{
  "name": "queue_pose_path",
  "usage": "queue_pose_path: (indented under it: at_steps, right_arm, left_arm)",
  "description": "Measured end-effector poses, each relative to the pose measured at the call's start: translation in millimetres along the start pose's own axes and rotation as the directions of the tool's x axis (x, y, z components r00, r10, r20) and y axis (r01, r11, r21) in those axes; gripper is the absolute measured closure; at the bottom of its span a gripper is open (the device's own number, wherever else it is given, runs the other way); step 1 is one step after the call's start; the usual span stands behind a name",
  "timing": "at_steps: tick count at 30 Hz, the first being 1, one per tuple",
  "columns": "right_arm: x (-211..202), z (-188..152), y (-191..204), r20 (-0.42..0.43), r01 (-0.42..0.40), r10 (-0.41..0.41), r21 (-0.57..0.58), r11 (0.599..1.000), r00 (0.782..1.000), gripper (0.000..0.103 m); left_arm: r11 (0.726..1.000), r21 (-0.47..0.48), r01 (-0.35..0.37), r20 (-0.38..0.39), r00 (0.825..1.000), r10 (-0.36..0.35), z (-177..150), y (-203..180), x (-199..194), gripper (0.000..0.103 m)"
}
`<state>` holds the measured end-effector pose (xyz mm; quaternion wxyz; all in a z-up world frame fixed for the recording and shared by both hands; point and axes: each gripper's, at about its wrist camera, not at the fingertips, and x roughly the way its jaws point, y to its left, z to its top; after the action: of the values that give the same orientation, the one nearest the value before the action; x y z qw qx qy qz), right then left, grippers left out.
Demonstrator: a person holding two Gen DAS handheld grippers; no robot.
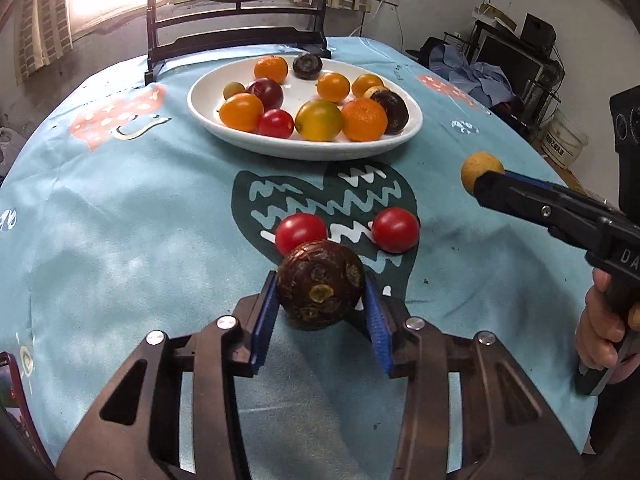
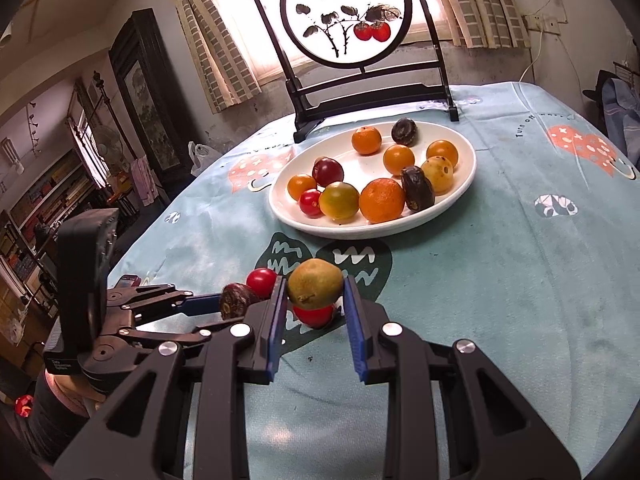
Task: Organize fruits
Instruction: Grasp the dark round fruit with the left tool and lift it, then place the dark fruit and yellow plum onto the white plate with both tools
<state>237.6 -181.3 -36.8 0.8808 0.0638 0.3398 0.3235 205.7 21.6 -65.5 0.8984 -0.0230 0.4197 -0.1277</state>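
My left gripper (image 1: 320, 292) is shut on a dark brown water chestnut (image 1: 320, 282) and holds it just above the cloth. Two red cherry tomatoes (image 1: 301, 232) (image 1: 395, 229) lie on the cloth just beyond it. My right gripper (image 2: 315, 286) is shut on a tan-green round fruit (image 2: 315, 283), also seen at the right of the left wrist view (image 1: 480, 170). A white oval plate (image 1: 208, 116) (image 2: 472, 160) further back holds several oranges, tomatoes and dark chestnuts. The left gripper with its chestnut (image 2: 236, 300) shows at the left of the right wrist view.
A blue patterned tablecloth (image 1: 120, 220) covers the table. A black-framed round painted screen (image 2: 346, 16) stands behind the plate at the table's far edge. A phone (image 1: 12, 392) lies at the near left edge. Room clutter and shelves surround the table.
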Motion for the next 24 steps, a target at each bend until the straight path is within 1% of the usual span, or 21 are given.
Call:
queue_pose_path:
  at_steps: [2,4,7,9,12,15,18,21,22,23,24]
  right_arm:
    - [0,1,0,0.006,-0.02,0.02,0.006,1.0,1.0,0.074]
    - [1,6,-3,0.008,-0.058,0.058,0.028,0.998,0.998,0.074]
    - [7,25,-3,0.039,-0.019,0.019,0.014,1.0,0.999,0.074]
    - [16,43,-7,0.065,0.015,-0.016,0.011,1.0,0.998,0.074]
    - [34,69,-18,0.087,0.076,-0.076,0.008,0.997,0.993,0.074]
    - [55,88,-32,0.087,0.104,-0.106,0.019,0.994,0.991,0.074]
    - [77,102,-44,0.075,0.121,-0.123,0.028,0.992,0.99,0.074]
    - [93,109,-52,0.06,0.133,-0.135,0.031,0.991,0.989,0.074]
    - [96,111,-55,0.053,0.144,-0.146,0.035,0.989,0.988,0.068]
    - [97,110,-57,0.049,0.153,-0.155,0.044,0.987,0.987,0.059]
    - [95,110,-57,0.051,0.15,-0.152,0.048,0.988,0.987,0.056]
  left_arm:
    - [1.0,-0.017,0.017,0.048,0.999,-0.016,3,1,-14,0.061]
    - [0.999,-0.026,0.036,0.091,0.995,-0.033,11,2,-26,0.061]
    - [0.999,-0.033,0.039,0.135,0.99,-0.034,38,3,-32,0.061]
    - [0.999,-0.028,0.015,0.161,0.987,-0.01,62,2,-28,0.061]
    - [0.999,-0.035,-0.018,0.155,0.988,0.023,97,3,-7,0.061]
    - [0.998,-0.037,-0.055,0.14,0.988,0.06,123,6,17,0.061]
    - [0.995,-0.036,-0.097,0.127,0.987,0.101,142,12,39,0.061]
    - [0.991,-0.059,-0.122,0.098,0.987,0.127,156,21,60,0.06]
    - [0.989,-0.065,-0.136,0.086,0.986,0.142,158,23,64,0.059]
    - [0.986,-0.069,-0.154,0.088,0.983,0.16,159,25,65,0.057]
    - [0.983,-0.069,-0.167,0.1,0.98,0.174,159,25,64,0.047]
